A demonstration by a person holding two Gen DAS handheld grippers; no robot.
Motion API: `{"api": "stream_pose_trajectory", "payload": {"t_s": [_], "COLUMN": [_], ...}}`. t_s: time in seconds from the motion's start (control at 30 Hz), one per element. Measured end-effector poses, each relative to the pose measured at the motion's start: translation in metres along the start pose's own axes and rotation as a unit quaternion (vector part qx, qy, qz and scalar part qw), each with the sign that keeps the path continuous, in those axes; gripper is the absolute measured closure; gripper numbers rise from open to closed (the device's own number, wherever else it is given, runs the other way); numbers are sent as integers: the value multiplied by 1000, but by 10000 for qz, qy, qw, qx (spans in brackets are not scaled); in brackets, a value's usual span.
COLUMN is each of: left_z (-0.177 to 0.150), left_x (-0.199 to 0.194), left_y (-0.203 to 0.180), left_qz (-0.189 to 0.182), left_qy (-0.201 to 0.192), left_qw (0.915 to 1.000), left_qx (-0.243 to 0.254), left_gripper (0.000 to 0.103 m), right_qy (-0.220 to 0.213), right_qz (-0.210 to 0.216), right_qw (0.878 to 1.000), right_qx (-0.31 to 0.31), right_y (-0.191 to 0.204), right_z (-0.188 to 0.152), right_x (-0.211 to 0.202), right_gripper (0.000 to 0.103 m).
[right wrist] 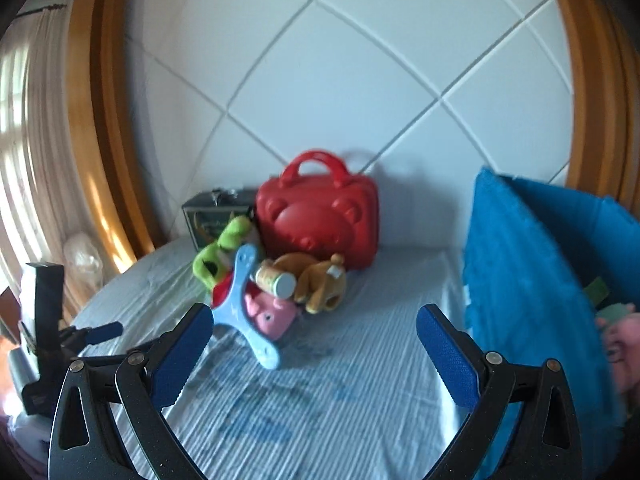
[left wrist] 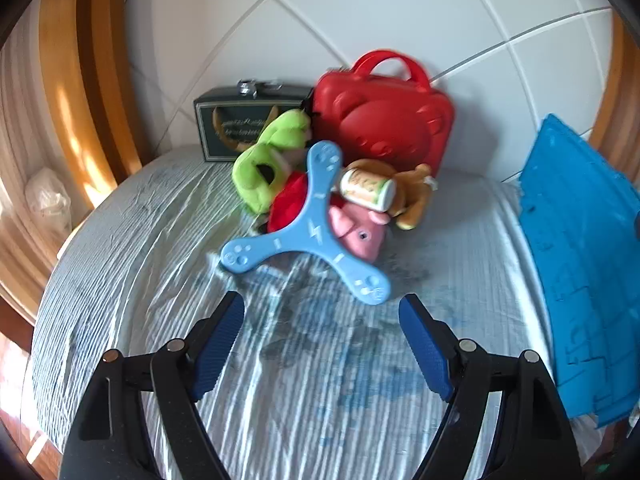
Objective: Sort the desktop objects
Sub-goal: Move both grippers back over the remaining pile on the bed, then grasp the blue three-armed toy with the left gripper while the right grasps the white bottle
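Observation:
A pile of toys lies on the striped cloth: a light-blue three-armed boomerang (left wrist: 308, 232) (right wrist: 244, 312) on top, a green plush (left wrist: 268, 160) (right wrist: 218, 254), a pink pig plush (left wrist: 358, 232) (right wrist: 272, 316), a brown bear plush (left wrist: 412, 196) (right wrist: 320, 284), a small can (left wrist: 366, 188) (right wrist: 276, 278) and a red plush (left wrist: 288, 204). My left gripper (left wrist: 322, 304) is open and empty just short of the boomerang. My right gripper (right wrist: 314, 316) is open and empty, further back from the pile.
A red bear-face case (left wrist: 384, 120) (right wrist: 316, 220) and a dark box (left wrist: 236, 120) (right wrist: 208, 216) stand against the white wall behind the pile. A blue fabric bin (left wrist: 584, 264) (right wrist: 536, 292) stands at the right. The left gripper's body (right wrist: 44, 320) shows at the right view's left edge.

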State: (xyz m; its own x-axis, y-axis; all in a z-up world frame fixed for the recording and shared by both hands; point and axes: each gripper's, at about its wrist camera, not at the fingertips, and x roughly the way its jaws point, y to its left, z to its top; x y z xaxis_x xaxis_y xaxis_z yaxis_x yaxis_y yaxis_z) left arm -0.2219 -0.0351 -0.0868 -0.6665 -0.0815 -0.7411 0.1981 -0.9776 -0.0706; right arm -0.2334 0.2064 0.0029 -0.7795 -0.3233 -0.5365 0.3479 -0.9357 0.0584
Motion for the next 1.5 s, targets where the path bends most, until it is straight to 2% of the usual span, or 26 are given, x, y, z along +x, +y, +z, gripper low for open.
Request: {"api": "stream_pose_trajectory", "payload": {"t_s": [0.13, 0.33, 0.6, 0.73, 0.8, 0.87, 1.0, 1.1, 1.13, 1.17, 1.33, 1.5], "left_z": [2, 14, 40, 35, 29, 22, 12, 12, 11, 11, 6, 11], "left_x": [39, 120, 214, 248, 249, 245, 234, 223, 221, 219, 220, 235], "left_y": [14, 10, -9, -12, -6, 6, 35, 58, 67, 76, 102, 113], "left_qz": [-2, -115, -310, -330, -510, -443, 186, 878, 926, 849, 917, 718], "left_qy": [328, 859, 1084, 1244, 1174, 1195, 1184, 1085, 1099, 1142, 1248, 1398], "left_qw": [9993, 9956, 9919, 9900, 9901, 9903, 9924, 9902, 9896, 9898, 9874, 9856], "left_qx": [-200, -353, -586, -577, -581, -545, -284, -56, -40, -85, -328, -621], "left_gripper": [23, 23, 23, 23, 24, 28, 33, 35, 35, 35, 35, 35], "right_qy": [530, 1070, 1614, 1827, 1902, 1967, 1952, 1879, 1842, 1789, 1641, 1754], "right_qz": [-66, -101, -137, -210, -216, -172, 70, 405, 501, 556, 692, 777], "right_qw": [9985, 9942, 9866, 9826, 9813, 9802, 9807, 9811, 9812, 9815, 9808, 9753], "right_qx": [-112, -65, 220, 249, 211, 171, 28, -222, -294, -381, -793, -1094], "right_y": [5, -17, -45, -53, -53, -49, -30, -3, 5, 13, 43, 58], "right_z": [-8, -24, -48, -57, -59, -61, -53, -36, -31, -24, 7, 23], "right_x": [60, 131, 209, 232, 239, 247, 257, 268, 272, 276, 303, 334], "right_gripper": [0, 0, 0, 0, 0, 0, 0, 0, 0, 0, 0, 0]}}
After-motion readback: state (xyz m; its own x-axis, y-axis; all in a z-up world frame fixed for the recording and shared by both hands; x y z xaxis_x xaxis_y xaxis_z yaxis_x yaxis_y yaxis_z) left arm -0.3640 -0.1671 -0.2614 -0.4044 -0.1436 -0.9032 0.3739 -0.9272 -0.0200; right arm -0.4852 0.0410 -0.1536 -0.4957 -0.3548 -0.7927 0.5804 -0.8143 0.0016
